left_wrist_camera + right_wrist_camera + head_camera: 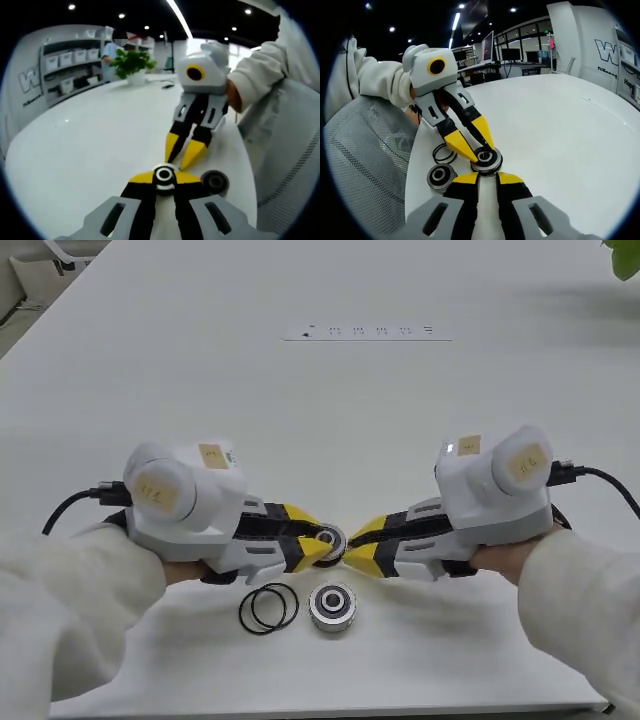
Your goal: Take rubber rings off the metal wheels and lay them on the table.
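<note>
**Head view.** The left gripper (316, 542), lower centre-left of the frame, has its yellow-tipped jaws clamped on the held wheel (328, 537), a small metal wheel raised clear of the white table (330, 410); the right gripper (356, 543) enters from the right and meets it tip to tip, its jaws drawn close together at the right edge of the held wheel; whether they pinch anything there cannot be told. Below the tips, on the table, lie two black rubber rings (268, 608), flat and overlapping; just to their right, apart from them, lies the second wheel (332, 605). White sleeves (60, 610) fill both lower corners.

**Left gripper view.** The held wheel sits at bottom centre between this gripper's own tips; the right gripper's tips stand directly above it with a narrow gap between them; the second wheel lies at lower right.

**Right gripper view.** The held wheel sits just above this gripper's own tips; the rubber rings and the second wheel lie to its left.
</note>
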The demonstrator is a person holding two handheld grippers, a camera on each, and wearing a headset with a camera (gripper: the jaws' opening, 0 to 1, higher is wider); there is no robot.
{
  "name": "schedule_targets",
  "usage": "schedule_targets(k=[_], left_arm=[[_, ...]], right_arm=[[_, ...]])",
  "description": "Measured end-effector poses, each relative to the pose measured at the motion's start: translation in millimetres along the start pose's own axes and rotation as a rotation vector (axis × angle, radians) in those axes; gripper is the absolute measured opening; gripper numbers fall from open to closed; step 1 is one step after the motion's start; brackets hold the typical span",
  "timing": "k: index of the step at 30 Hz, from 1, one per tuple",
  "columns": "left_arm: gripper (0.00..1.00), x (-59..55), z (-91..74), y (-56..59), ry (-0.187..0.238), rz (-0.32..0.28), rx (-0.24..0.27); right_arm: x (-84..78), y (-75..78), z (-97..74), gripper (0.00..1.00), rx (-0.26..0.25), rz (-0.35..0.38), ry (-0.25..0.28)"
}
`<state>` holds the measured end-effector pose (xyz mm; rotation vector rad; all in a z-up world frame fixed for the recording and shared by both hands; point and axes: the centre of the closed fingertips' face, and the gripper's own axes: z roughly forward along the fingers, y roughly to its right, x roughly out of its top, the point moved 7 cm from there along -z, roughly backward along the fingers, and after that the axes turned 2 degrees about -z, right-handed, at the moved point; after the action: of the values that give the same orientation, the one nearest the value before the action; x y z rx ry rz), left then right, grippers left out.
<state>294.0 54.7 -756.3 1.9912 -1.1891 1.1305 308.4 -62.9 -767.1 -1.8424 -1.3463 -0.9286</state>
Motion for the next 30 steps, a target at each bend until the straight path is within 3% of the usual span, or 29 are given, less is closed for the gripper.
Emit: schedule_targets(k=[3,9,12,14,26,30], left_arm=[[0.14,-0.1,0.2,-0.1,0.000,-0.002,0.000],[0.14,0.0,0.9,0.0,0.001,-0.003,-0.002],[0.14,-0.1,1.1,-0.2,0.002,-0.002,-0.003],[0.14,-0.1,1.0,-0.2,0.002,-0.002,-0.003],[0.14,-0.6,0.4,-0.6,-0.003,-0.016,-0.001],[0.13,-1.0,-1.1,0.0,-0.005,-0.015,-0.006]], right_arm=[[0.1,0.5,3.3,0.21,-0.013,-0.007,0.005],[3.9,-4.4,9.0,0.23,-0.004,-0.065,0.028],[2.8,-4.4,9.6,0.21,-0.002,-0.103,0.008],[0.8,-2.6,7.6,0.19,0.008,-0.076,0.007],[-0.4,-2.7,2.7,0.11,0.020,-0.084,-0.010],[-0.8,0.5,1.2,0.01,0.007,-0.079,-0.010]])
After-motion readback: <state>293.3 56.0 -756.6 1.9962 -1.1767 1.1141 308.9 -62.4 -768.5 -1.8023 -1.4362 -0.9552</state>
